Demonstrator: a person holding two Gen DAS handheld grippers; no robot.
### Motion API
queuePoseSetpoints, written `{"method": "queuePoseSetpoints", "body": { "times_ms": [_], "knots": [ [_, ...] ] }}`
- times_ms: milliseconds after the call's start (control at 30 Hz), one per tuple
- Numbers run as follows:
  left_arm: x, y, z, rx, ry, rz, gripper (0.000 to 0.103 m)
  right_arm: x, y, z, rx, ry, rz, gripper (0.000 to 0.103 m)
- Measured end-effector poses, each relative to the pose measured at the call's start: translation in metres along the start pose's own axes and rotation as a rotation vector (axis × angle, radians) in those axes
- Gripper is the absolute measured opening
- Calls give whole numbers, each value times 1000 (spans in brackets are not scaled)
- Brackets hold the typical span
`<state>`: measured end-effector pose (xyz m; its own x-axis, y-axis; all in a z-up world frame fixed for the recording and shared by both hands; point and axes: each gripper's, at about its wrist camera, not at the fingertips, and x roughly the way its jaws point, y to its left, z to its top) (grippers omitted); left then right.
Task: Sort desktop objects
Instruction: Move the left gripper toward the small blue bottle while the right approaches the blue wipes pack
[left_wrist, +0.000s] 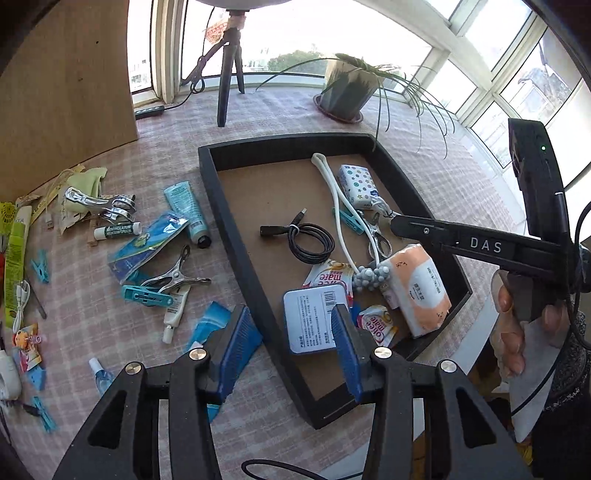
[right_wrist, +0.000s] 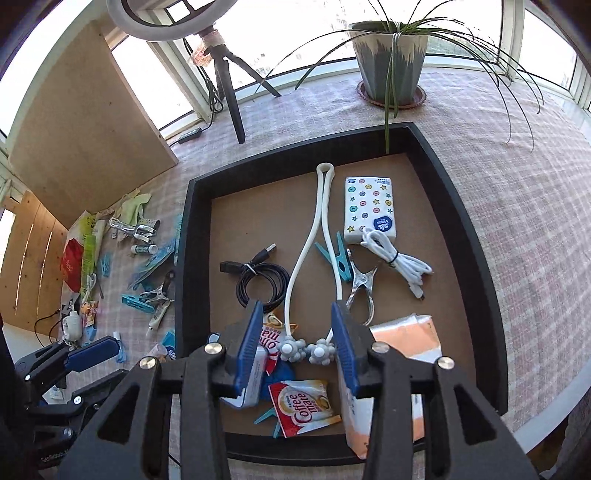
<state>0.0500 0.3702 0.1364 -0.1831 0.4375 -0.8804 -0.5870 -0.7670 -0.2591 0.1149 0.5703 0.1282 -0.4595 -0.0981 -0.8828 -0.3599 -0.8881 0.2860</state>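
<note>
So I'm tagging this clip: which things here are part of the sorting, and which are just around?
Part of the job:
tray
tin
black cable
tissue pack
tube
metal clip

Just around:
plant pot
tripod
board

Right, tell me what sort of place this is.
Probably a home table by a sunny window: checked tablecloth, potted plant by the panes, and a ring-light tripod for filming.
</note>
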Motion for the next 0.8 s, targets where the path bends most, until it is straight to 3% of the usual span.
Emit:
{"method": "queuePoseSetpoints", "body": {
  "times_ms": [200,367,567,800],
  "knots": [
    [0,103,-35,-169,46,77,43,19,74,-28,-55,98,146,37],
    [1,167,-64,-307,75,85,43,52,134,-54,-90,209,241,37],
    [10,180,-70,-335,89,48,43,98,174,-75,-62,339,256,33],
    [29,180,-72,-331,126,26,43,127,174,-80,16,389,206,33]
  ]
}}
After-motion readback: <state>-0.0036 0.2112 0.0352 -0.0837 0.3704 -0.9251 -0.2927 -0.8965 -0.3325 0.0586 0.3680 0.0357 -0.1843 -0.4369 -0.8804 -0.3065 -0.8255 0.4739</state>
